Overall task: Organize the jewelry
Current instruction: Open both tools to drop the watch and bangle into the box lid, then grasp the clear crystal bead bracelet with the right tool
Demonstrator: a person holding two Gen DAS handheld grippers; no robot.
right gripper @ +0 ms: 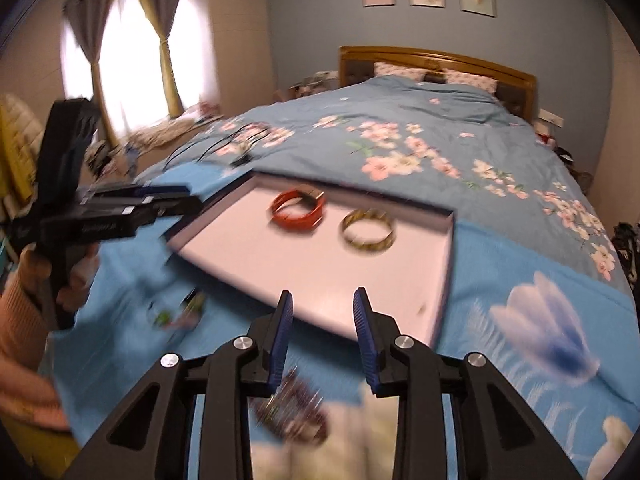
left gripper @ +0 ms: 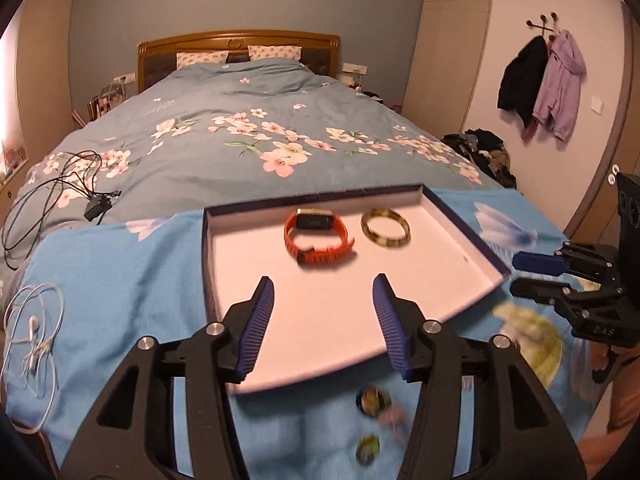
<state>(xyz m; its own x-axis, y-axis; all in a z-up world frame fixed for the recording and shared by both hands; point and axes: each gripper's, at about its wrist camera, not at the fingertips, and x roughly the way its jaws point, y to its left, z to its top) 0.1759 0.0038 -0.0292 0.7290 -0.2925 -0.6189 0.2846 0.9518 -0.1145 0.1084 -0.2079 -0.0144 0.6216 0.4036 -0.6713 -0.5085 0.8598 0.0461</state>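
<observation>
A shallow tray (left gripper: 248, 248) (right gripper: 240, 248) with a white floor and a dark blue rim lies on a light blue cloth (left gripper: 120, 272) at the foot of the bed. In it rest an orange watch (left gripper: 318, 236) (right gripper: 298, 208) and a yellow-green bangle (left gripper: 386, 228) (right gripper: 368, 232), side by side and apart. My left gripper (left gripper: 323, 280) (right gripper: 192, 196) hovers open over the tray's near edge, holding nothing. My right gripper (right gripper: 323, 294) (left gripper: 516, 276) is open and holds nothing, just off the tray's near right corner. Small blurred trinkets (left gripper: 368, 398) (right gripper: 164, 316) lie on the cloth. A dark beaded piece (right gripper: 292, 412) lies under the right gripper.
White earphones (left gripper: 36, 332) lie at the cloth's left edge. A black cable with a charger (left gripper: 96, 206) sits on the floral duvet (left gripper: 240, 100). Coats (left gripper: 552, 80) hang on the right wall above a clothes pile (left gripper: 484, 152). A hand (right gripper: 36, 276) in a peach sleeve holds the left gripper.
</observation>
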